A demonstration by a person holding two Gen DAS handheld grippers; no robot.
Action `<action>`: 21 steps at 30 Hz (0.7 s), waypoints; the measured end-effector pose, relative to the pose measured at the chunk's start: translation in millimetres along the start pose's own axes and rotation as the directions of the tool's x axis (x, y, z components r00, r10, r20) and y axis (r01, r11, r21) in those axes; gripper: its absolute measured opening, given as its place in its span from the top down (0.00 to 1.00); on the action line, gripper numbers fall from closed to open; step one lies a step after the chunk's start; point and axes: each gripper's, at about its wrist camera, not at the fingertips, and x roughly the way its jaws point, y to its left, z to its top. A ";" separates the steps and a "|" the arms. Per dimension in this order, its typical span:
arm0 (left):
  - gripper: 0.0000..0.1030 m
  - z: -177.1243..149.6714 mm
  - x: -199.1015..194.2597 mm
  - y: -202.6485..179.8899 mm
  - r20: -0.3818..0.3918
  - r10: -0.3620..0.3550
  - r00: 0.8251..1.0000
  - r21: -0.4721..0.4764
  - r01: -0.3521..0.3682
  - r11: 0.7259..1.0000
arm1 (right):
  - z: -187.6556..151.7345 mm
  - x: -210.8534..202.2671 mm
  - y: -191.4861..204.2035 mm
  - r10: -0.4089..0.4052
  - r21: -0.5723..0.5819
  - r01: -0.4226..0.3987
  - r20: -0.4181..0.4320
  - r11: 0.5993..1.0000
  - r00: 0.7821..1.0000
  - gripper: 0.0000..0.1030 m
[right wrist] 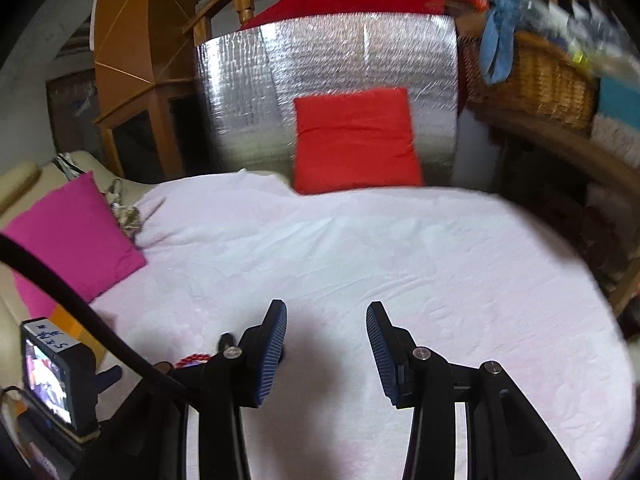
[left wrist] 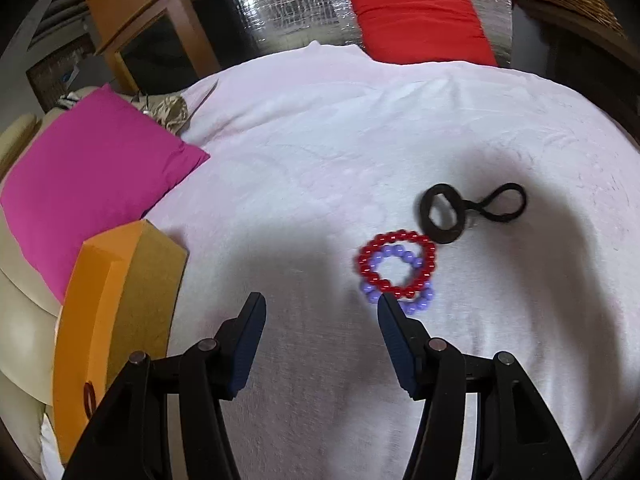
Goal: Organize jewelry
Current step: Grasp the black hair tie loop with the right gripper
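Bracelets are what I am after: a red bead bracelet (left wrist: 396, 264) lies on the white cloth (left wrist: 320, 160), overlapping a purple bead bracelet (left wrist: 416, 300) that shows through it and pokes out at its five o'clock side. Touching the red one at one o'clock is a black band (left wrist: 442, 216) with a thinner black loop (left wrist: 500, 202) joined to it at three o'clock.

Going left to right in my left wrist view, an orange box (left wrist: 100, 320) sits at the nine o'clock edge. I see a small red ring shape (left wrist: 89, 398) at its lower face, but I cannot tell whether it lies inside. My left tool (left wrist: 322, 304) hangs over the cloth with its jaws about half apart and nothing between them; its right fingertip (left wrist: 390, 308) sits just beside the purple beads, though I cannot tell whether it touches them.

In the right wrist view my right tool (right wrist: 327, 312) is also partly open and empty, over bare cloth, with the red beads peeking out at eight o'clock.

Around the work, a pink cushion (left wrist: 92, 176) lies at ten o'clock, a red cushion (left wrist: 420, 20) against silver foil sheeting (left wrist: 288, 4) at twelve, and a wicker basket (right wrist: 532, 80) at two o'clock. Nothing stands between either tool and the bracelets.
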 end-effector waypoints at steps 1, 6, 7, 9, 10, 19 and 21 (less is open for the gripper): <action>0.43 -1.3 2.8 2.0 0.003 -0.012 1.000 -0.004 0.012 1.000 | -2.1 8.1 -6.2 0.040 0.031 -0.039 -0.026 0.999 0.999 0.56; 0.43 -5.3 12.8 2.1 0.009 -0.131 0.991 -0.010 0.131 0.991 | -15.9 51.7 -23.4 0.160 0.154 -0.139 -0.134 0.978 0.978 0.56; 0.43 -5.7 15.1 1.8 0.009 -0.159 0.987 -0.009 0.160 0.987 | -18.5 60.3 -21.4 0.161 0.152 -0.138 -0.155 0.979 0.975 0.56; 0.43 -6.4 19.3 1.7 0.000 -0.194 0.981 -0.009 0.194 0.981 | -23.2 74.5 -14.3 0.152 0.134 -0.129 -0.185 0.983 0.971 0.57; 0.43 -6.4 22.1 2.6 -0.009 -0.210 0.978 -0.014 0.210 0.978 | -25.8 80.7 -10.4 0.149 0.128 -0.125 -0.197 0.984 0.969 0.59; 0.43 -5.2 41.8 25.3 -0.052 -0.292 0.955 -0.087 0.287 0.954 | -34.7 137.1 3.8 0.172 0.165 -0.131 -0.272 0.978 0.947 0.64; 0.43 -5.6 40.0 25.9 -0.047 -0.296 0.954 -0.087 0.291 0.953 | -37.1 145.0 7.4 0.171 0.162 -0.128 -0.283 0.978 0.944 0.66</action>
